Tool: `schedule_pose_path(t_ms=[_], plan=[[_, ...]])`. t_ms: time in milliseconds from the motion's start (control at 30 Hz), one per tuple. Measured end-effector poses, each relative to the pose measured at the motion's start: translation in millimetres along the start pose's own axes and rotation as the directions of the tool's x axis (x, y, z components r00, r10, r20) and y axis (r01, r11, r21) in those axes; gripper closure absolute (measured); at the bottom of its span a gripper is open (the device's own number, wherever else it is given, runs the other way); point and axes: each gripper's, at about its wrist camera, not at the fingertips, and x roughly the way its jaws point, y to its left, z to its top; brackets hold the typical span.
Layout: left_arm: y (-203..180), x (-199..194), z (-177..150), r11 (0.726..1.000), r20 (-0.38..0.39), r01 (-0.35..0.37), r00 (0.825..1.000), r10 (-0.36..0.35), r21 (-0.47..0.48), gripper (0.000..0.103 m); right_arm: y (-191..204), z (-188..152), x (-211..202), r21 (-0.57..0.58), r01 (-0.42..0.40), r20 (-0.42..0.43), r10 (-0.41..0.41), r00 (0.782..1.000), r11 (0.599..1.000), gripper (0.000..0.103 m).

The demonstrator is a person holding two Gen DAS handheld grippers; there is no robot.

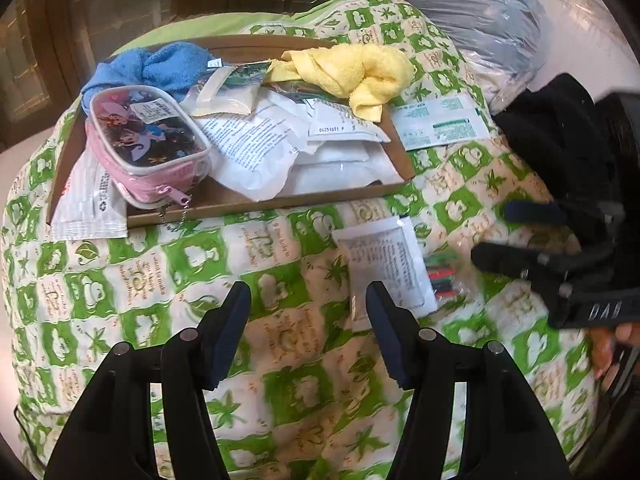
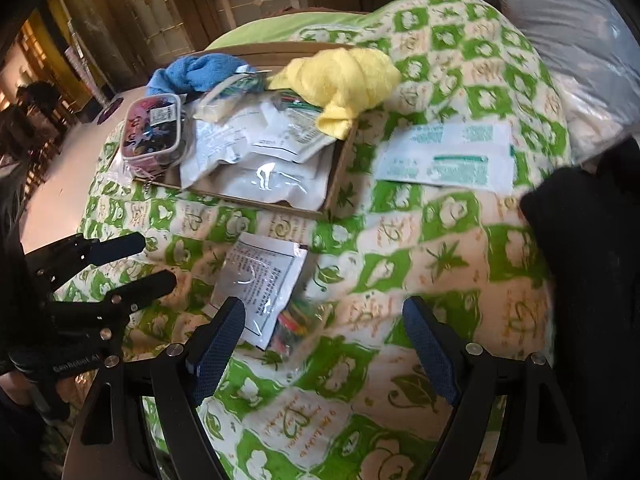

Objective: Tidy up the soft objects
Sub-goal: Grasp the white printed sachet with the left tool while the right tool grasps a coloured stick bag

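Left wrist view: we hold the left gripper (image 1: 308,320) and right gripper (image 2: 324,344) apart and empty over the quilt (image 1: 160,280). The white sachet (image 1: 388,264), centre-right of frame, outside the cardboard tray (image 1: 240,200), looks next: we descend, pinch, carry.

Green-and-cream checked quilt (image 1: 280,280), yellow towel (image 1: 356,72), blue towel (image 1: 160,66).

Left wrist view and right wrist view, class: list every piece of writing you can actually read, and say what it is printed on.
"04251001 P": white packet in the cardboard tray.
"DAB": right tongs' body, partial.
"I want to make you happy": green-and-white quilt.
"GenRobot.AI": left tongs' body, blurred.
Other packet and pouch print: too small.
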Motion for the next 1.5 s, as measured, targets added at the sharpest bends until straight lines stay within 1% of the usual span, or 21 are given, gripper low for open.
schedule_pose_path(t_ms=[67,133,267,367,433,500,533,600,667,700,767,833,967,1033,1067,1200,1233,1300,1367,1467,1500], plan=[[-4,7,5,1.0,-0.015,0.018,1.0,-0.018,-0.021,0.039,-2,-3,0,0.016,0.003,0.003,-0.003,1.0,1.0,0.021],[-13,18,9,0.999,-0.031,0.021,0.999,-0.022,-0.034,0.039,-5,-6,-3,0.027,0.003,0.011,-0.004,1.0,1.0,0.021],[-34,40,15,1.0,-0.05,0.014,0.999,-0.016,-0.022,0.039,-7,-10,-15,0.034,0.041,0.04,-0.042,0.998,0.999,0.021],[-48,58,21,1.0,-0.062,-0.008,0.998,0.008,-0.007,0.039,-10,-12,-24,0.042,0.057,0.058,-0.059,0.997,0.997,0.021],[-53,68,25,1.0,-0.074,-0.007,0.997,0.006,-0.013,0.039,-13,-15,-29,0.053,0.06,0.067,-0.064,0.996,0.997,0.021],[-59,80,26,0.999,-0.096,-0.045,0.994,0.045,0.011,0.034,-15,-16,-31,0.067,0.051,0.07,-0.056,0.996,0.996,0.021],[-62,85,25,0.997,-0.101,-0.071,0.992,0.075,0.037,0.034,-15,-16,-30,0.068,0.05,0.068,-0.055,0.996,0.996,0.021],[-66,84,21,0.987,-0.074,-0.131,0.988,0.138,0.097,0.034,-14,-16,-28,0.063,0.051,0.064,-0.055,0.996,0.997,0.021],[-64,82,16,0.967,-0.053,-0.208,0.974,0.218,0.147,0.034,-10,-15,-24,0.051,0.045,0.059,-0.048,0.997,0.998,0.021],[-56,79,12,0.961,-0.049,-0.23,0.97,0.24,0.156,0.034,-9,-14,-23,0.045,0.04,0.056,-0.042,0.998,0.998,0.021],[-38,73,8,0.967,-0.057,-0.22,0.972,0.228,0.125,0.034,-4,-11,-18,0.025,0.025,0.045,-0.026,0.999,0.999,0.021],[-16,64,2,0.982,-0.068,-0.175,0.981,0.18,0.078,0.034,0,-9,-12,0.005,0.017,0.029,-0.017,0.999,1.0,0.021],[1,52,-11,0.988,-0.068,-0.132,0.988,0.138,0.081,0.034,14,-5,8,-0.061,0.011,-0.046,-0.013,0.999,0.998,0.021],[8,48,-17,0.991,-0.071,-0.111,0.991,0.116,0.07,0.035,25,-3,21,-0.121,0.006,-0.1,-0.018,0.995,0.993,0.02],[11,47,-19,0.993,-0.07,-0.102,0.992,0.106,0.063,0.035,29,-3,27,-0.148,0.005,-0.131,-0.025,0.991,0.989,0.02],[21,40,-27,0.994,-0.061,-0.098,0.993,0.101,0.054,0.036,38,2,53,-0.205,0.047,-0.201,-0.089,0.976,0.978,0.02],[21,41,-28,0.994,-0.06,-0.098,0.993,0.101,0.055,0.036,42,3,62,-0.22,0.056,-0.219,-0.105,0.97,0.974,0.024],[18,43,-28,0.994,-0.057,-0.098,0.993,0.101,0.055,0.036,46,5,75,-0.234,0.062,-0.252,-0.122,0.96,0.97,0.057],[15,44,-30,0.994,-0.054,-0.099,0.993,0.102,0.05,0.035,48,6,86,-0.235,0.083,-0.267,-0.147,0.953,0.968,0.061],[20,41,-39,0.995,-0.052,-0.092,0.994,0.094,0.033,0.036,55,6,88,-0.267,0.116,-0.244,-0.183,0.952,0.957,0.068],[23,40,-41,0.996,-0.053,-0.088,0.995,0.089,0.027,0.036,57,4,87,-0.278,0.125,-0.233,-0.193,0.953,0.952,0.073]])
